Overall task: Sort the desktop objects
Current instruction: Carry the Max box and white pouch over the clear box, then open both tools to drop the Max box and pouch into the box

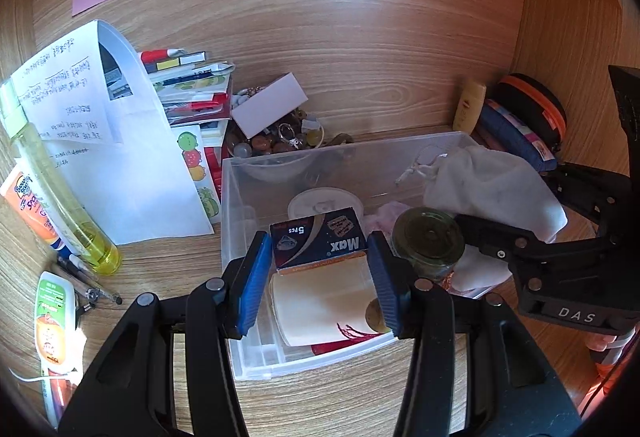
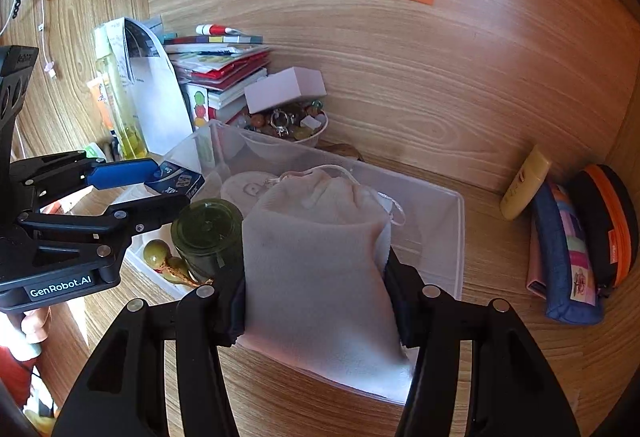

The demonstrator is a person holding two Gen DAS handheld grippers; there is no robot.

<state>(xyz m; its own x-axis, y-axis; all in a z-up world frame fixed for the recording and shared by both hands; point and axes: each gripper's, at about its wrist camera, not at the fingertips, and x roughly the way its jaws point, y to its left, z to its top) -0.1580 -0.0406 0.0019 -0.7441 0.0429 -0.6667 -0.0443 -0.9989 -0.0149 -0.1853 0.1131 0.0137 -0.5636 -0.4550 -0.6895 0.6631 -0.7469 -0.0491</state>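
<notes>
My left gripper [image 1: 320, 277] is shut on a dark blue "Max" box [image 1: 318, 239] and holds it over the clear plastic bin [image 1: 234, 197]. The box also shows in the right wrist view [image 2: 174, 179], between the blue pads [image 2: 120, 173]. My right gripper [image 2: 316, 301] is shut on a white drawstring cloth pouch [image 2: 320, 257] above the bin's right part [image 2: 452, 221]. The pouch shows in the left wrist view [image 1: 492, 185]. Inside the bin lie a green-lidded glass jar [image 1: 428, 237], a round white lid [image 1: 320, 201] and a cream card [image 1: 320, 305].
A bowl of beads with a white box on it [image 1: 276, 129], a stack of books [image 1: 188, 93], folded paper [image 1: 112, 141], a yellow bottle [image 1: 60, 197], tubes and pens [image 1: 52, 317] stand left. A yellow tube [image 2: 524, 185], blue pencil case [image 2: 564, 257] and orange-black case [image 2: 608, 221] lie right.
</notes>
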